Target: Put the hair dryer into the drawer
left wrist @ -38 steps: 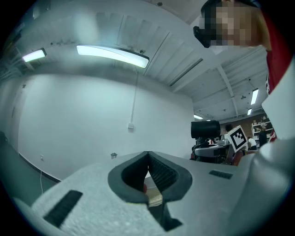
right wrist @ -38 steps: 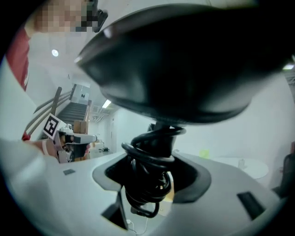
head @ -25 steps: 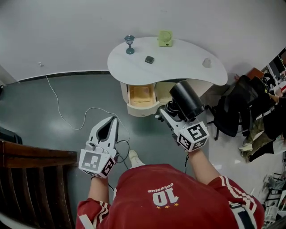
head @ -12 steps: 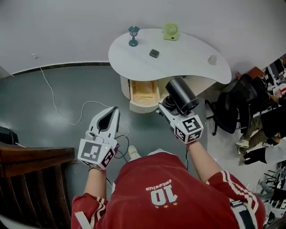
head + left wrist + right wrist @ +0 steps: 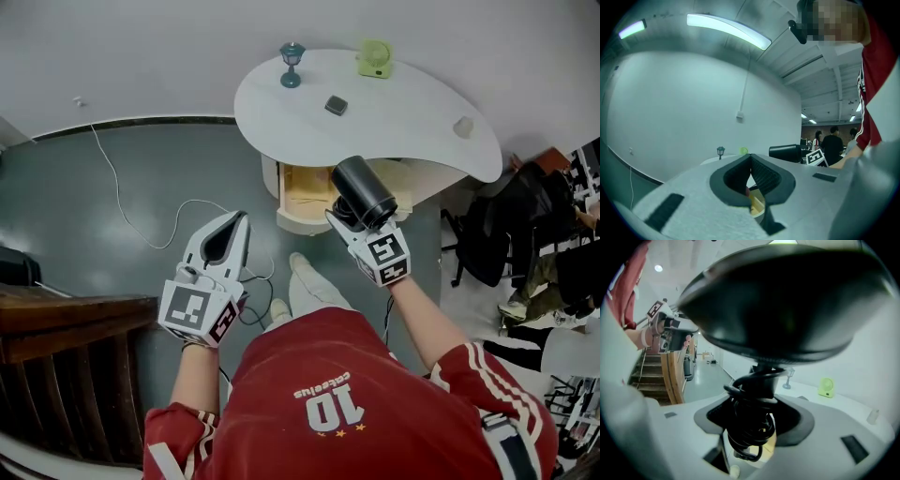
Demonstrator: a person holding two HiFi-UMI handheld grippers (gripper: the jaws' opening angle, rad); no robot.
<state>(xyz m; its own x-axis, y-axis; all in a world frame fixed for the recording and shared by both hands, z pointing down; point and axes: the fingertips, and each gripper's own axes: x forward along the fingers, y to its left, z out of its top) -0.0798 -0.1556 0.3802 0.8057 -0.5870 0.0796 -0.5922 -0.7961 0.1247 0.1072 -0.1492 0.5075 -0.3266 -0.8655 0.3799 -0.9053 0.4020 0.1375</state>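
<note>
Head view, hair dryer: we hold the black hair dryer (image 5: 361,190) at the right front edge of the open drawer (image 5: 300,192) under the white table (image 5: 403,122), outside it.
Head view, writing: our red shirt (image 5: 281,375) bears a white "10"; the small word beside it we cannot read.
Left gripper view: the left gripper (image 5: 751,164) has its jaws together, with nothing between them.
Right gripper view: the right gripper (image 5: 752,423) is clamped on the hair dryer's cord-wrapped handle.

The white, kidney-shaped tabletop (image 5: 403,131) carries a small teal lamp (image 5: 292,65) and a green fan (image 5: 374,58) at its far edge, a dark square block (image 5: 336,105) nearer the front, and a pale small object (image 5: 463,127) towards the right end. A white cable (image 5: 114,183) lies on the grey floor (image 5: 66,216).
</note>
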